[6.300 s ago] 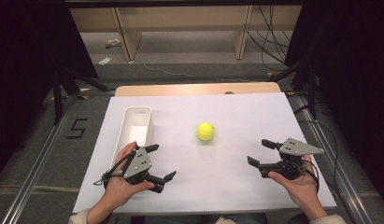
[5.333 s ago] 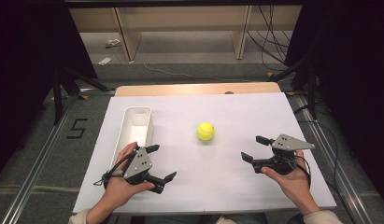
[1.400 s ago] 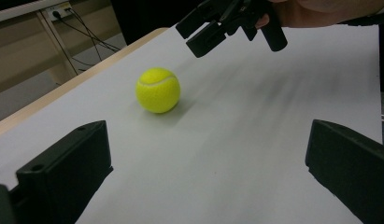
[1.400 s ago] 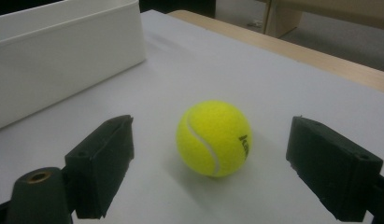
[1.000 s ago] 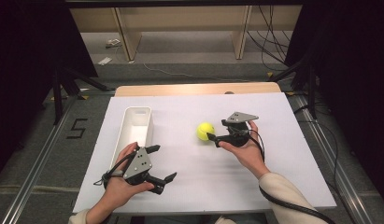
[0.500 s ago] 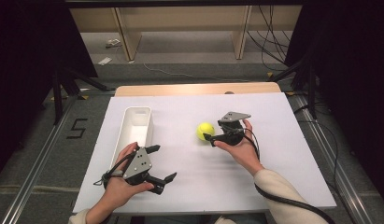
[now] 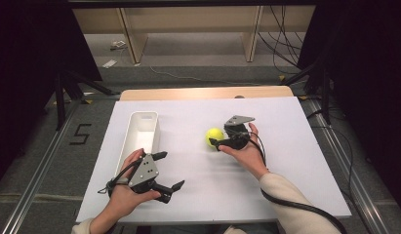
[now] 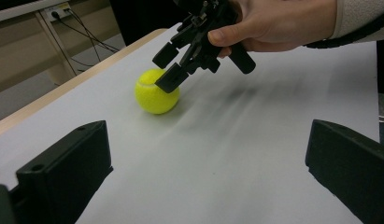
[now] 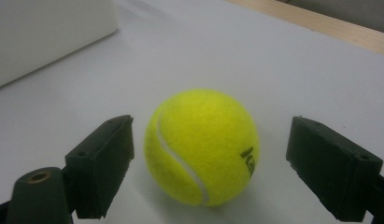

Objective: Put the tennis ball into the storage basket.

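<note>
Tennis ball [image 9: 202, 147] between right tongs [image 9: 213, 168]

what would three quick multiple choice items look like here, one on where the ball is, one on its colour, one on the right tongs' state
1. Where does the tennis ball lie?
A. inside the white tray
B. on the white table top, right of the tray
C. on the floor

2. What colour is the ball?
A. yellow-green
B. orange
C. blue

3. How do the right tongs stand?
A. shut on the ball
B. shut on nothing
C. open, one jaw on each side of the ball

Answers:
1. B, as the high view shows the ball on the table top, apart from the white tray.
2. A, since the right gripper view shows yellow-green felt with a white seam.
3. C, because gaps show between both jaws and the ball in the right gripper view.
</note>
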Demonstrator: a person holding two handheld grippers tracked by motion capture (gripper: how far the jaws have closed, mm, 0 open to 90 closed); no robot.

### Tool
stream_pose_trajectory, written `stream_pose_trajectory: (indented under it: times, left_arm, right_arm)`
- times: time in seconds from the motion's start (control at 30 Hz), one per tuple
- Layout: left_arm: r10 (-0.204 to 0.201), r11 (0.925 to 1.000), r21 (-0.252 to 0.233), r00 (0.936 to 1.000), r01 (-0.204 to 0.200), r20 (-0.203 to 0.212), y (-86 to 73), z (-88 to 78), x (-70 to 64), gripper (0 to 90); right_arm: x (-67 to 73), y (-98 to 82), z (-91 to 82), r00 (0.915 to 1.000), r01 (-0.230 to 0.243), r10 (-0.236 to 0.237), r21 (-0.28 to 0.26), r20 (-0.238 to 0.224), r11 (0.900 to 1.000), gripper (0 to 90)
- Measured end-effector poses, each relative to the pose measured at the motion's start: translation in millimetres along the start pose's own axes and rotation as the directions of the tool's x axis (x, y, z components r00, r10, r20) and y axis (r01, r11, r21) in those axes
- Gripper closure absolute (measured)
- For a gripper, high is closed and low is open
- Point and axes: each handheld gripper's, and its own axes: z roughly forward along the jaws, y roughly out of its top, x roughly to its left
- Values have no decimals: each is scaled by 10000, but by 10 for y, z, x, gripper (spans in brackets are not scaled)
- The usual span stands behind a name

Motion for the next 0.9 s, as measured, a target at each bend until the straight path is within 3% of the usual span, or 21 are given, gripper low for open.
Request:
stream_pose_trajectory:
  times: [0.9]
  left_arm:
    - [-3, 10000, -36, 10000, 3, 4, 0, -6, 3, 0]
  right_arm:
    - [8, -14, 298, 9999, -110, 111, 450, -12, 9989, 156]
